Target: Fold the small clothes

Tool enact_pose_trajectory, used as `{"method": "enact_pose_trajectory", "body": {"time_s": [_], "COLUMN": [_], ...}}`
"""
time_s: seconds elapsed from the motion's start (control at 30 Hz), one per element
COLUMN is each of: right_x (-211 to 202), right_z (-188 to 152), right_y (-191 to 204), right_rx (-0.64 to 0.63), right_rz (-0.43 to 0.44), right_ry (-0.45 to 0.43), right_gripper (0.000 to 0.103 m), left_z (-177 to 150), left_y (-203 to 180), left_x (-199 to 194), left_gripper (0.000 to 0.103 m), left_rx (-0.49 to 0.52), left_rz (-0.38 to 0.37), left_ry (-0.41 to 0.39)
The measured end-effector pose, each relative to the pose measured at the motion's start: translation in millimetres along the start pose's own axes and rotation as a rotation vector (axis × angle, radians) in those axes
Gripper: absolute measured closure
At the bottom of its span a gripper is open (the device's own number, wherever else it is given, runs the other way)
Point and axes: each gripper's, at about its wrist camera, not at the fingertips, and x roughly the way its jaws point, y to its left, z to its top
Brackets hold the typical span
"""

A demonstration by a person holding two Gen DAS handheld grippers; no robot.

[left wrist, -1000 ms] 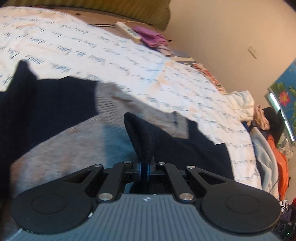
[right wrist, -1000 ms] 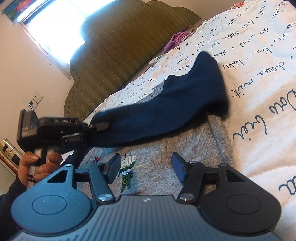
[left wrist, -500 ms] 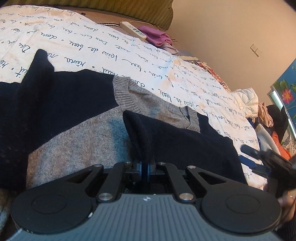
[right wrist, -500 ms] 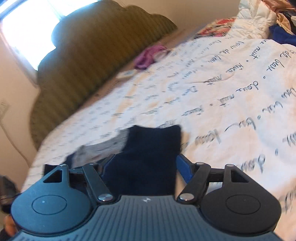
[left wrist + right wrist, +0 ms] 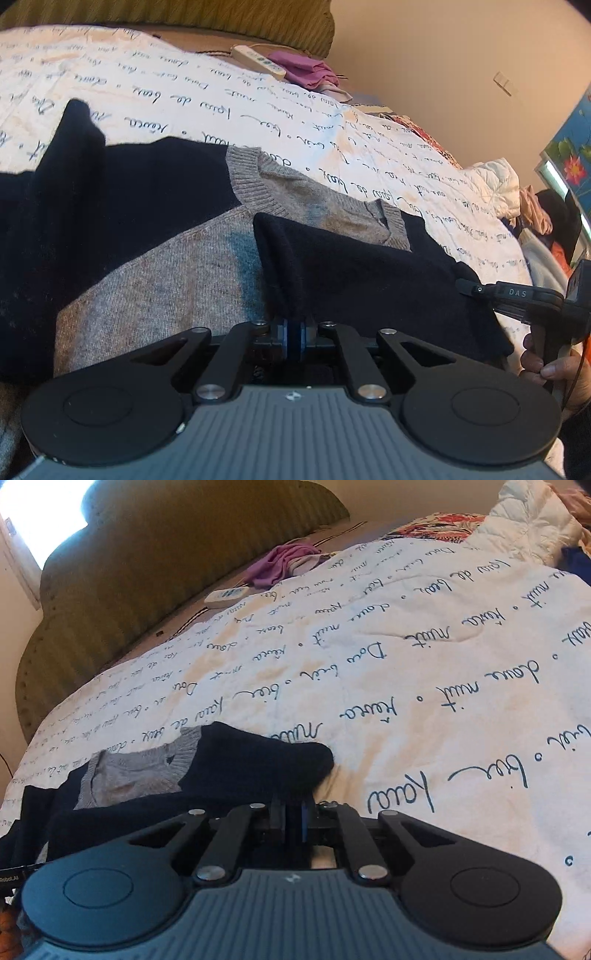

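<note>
Navy-sleeved and grey-bodied, the small knit sweater is spread face-up on the script-printed bedspread, its ribbed neckline towards the headboard. A navy sleeve has been drawn across the chest, and its cuff is pinched by the left hand-held gripper, whose jaws have just been eased slightly yet are pressed on the cloth. The right hand-held gripper has just been closed on the sweater's navy edge at the shoulder side. For a clean fold, the sleeve should be laid flat and square to the body, tension kept even between both grips, and the knit smoothed before either is released.
</note>
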Motion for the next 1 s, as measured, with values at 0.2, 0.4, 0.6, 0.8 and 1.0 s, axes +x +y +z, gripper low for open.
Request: {"method": "enact_pose_trajectory", "body": {"time_s": [0.2, 0.4, 0.6, 0.8, 1.0], "right_x": [-17.2, -79.5, -43.6, -12.9, -14.4], "right_z": [-1.8, -18.3, -39.4, -67.8, -70.7], "right_y": [-1.1, 32.3, 87.7, 67.5, 70.9], "right_rx": [0.088, 0.003, -0.231, -0.265, -0.275], "right_rz": [0.011, 0.059, -0.042, -0.097, -0.112], "right_ry": [-0.007, -0.215, -0.158, -0.153, -0.162], "right_gripper": [0.079, 0.052, 0.034, 0.034, 0.033], "left_z": [-0.9, -13.4, -24.3, -31.0, -35.8], "left_y": [-1.7, -42.7, -80.2, -55.6, -49.7], "left_x": [-30.8, -63.7, -7.6, 13.2, -25.1], "left_gripper": [0.077, 0.066, 0.053, 0.050, 0.052], "left_rx": [0.061, 0.261, 0.376, 0.330, 0.290], "left_rz": [0.059, 0.084, 0.175, 0.161, 0.162], "left_ry": [-0.096, -0.269, -0.192, -0.151, -0.255]}}
